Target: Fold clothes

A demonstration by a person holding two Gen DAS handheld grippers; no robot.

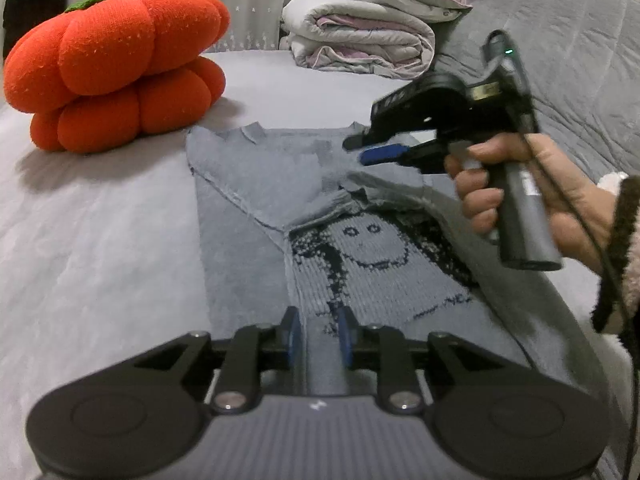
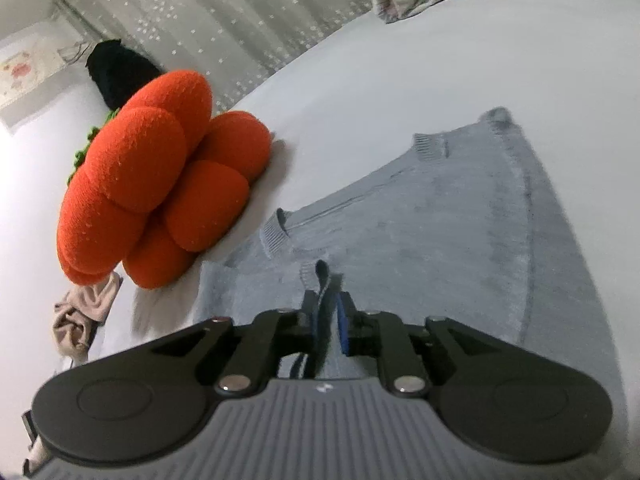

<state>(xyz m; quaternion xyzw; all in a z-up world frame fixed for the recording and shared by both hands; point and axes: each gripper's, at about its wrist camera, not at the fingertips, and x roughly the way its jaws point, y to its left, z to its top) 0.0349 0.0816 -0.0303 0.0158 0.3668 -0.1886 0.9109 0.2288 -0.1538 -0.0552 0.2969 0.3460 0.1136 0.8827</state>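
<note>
A grey knit sweater (image 1: 248, 208) lies flat on the bed, collar toward the far side. Its left part is folded inward, and a dark smiling-face pattern (image 1: 364, 240) shows beside the fold. My left gripper (image 1: 318, 334) sits low over the near hem with its jaws a little apart; fabric shows in the gap, and the pads do not press it. A hand (image 1: 520, 192) holds my right gripper (image 1: 356, 150) just above the folded sleeve near the right shoulder. In the right wrist view that gripper (image 2: 329, 312) hovers over the sweater (image 2: 420, 240), narrowly open with nothing clearly pinched.
An orange pumpkin cushion (image 1: 116, 64) (image 2: 160, 188) sits left of the collar. A folded quilt (image 1: 360, 36) lies at the far end, with a grey blanket (image 1: 560, 40) heaped on the right. A crumpled beige cloth (image 2: 84, 316) lies at the bed's left edge.
</note>
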